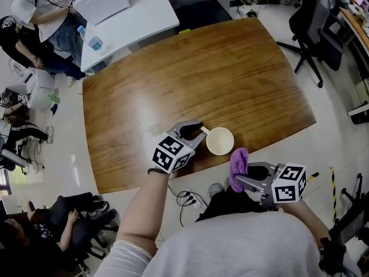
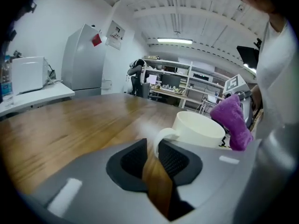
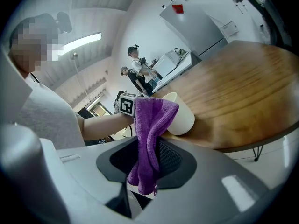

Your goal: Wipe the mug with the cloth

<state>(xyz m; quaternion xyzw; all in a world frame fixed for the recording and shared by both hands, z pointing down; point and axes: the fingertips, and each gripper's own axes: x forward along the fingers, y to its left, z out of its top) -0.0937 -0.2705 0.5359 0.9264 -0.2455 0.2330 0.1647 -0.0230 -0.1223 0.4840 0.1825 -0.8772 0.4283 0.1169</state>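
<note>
Cream ceramic mug [image 1: 221,141]: upright and mouth up on brown wooden desk [image 1: 202,68], close to the near edge. Handle turned toward the left gripper.

Left gripper [image 1: 196,130]: grey body with black jaw pads and a marker cube at the rear, lying low over the desk, pointed at the mug. Jaws drawn narrow, closed on the mug's handle at their tips. Bare forearm [image 1: 144,206] behind it.

Purple terry cloth [image 1: 238,163]: bunched, standing up out of the right gripper, just beside the mug at the desk's near edge. Contact with the mug not discernible.

Right gripper [image 1: 245,175]: same build, off the desk's near edge, pointed toward the mug. Jaws clamped on the cloth's lower folds, one end hanging out below the pads.

Surroundings: white table [image 1: 144,16] beyond the far left corner of the desk, with seated persons beside it. Black office chair [image 1: 314,27] at upper right. Pale floor all round.
</note>
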